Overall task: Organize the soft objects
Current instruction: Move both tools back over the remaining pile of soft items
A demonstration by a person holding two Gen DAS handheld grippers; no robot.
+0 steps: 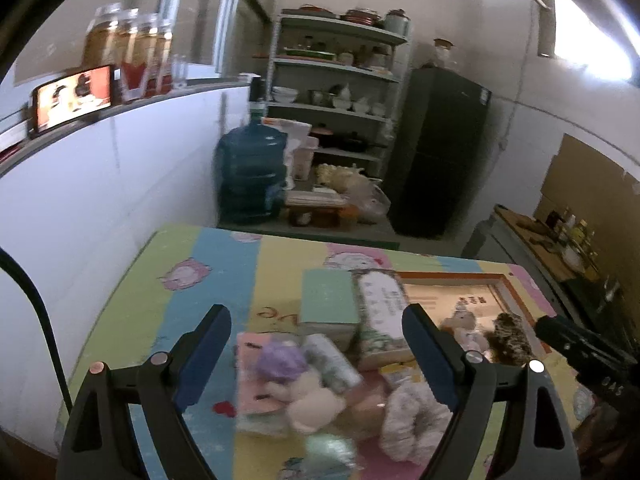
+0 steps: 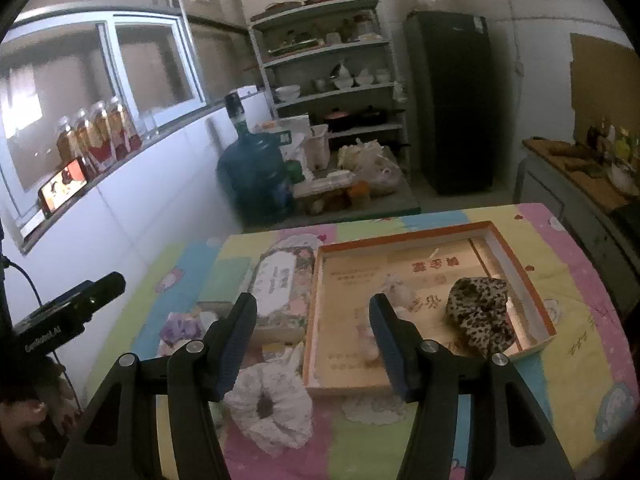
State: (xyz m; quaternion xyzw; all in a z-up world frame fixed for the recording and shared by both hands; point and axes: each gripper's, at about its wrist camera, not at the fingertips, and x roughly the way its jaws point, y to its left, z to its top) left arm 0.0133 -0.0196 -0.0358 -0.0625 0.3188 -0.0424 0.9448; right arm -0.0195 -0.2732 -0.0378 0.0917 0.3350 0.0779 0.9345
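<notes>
Our left tongs [image 1: 316, 360] hang wide open over the desk [image 1: 140, 320] and hold nothing. Between their tips lies the purple-haired doll [image 1: 288, 376], with the white frilly scrunchie [image 1: 416, 420] beside the right tip. We should come down slowly and pinch one soft toy only (not the packs next to it). Our right tongs [image 2: 312, 346] are open and empty too, pointing at the orange box [image 2: 516, 264]. Only this view shows the spotted scrunchie [image 2: 478, 316] lying clearly inside the box, right of the tips.
</notes>
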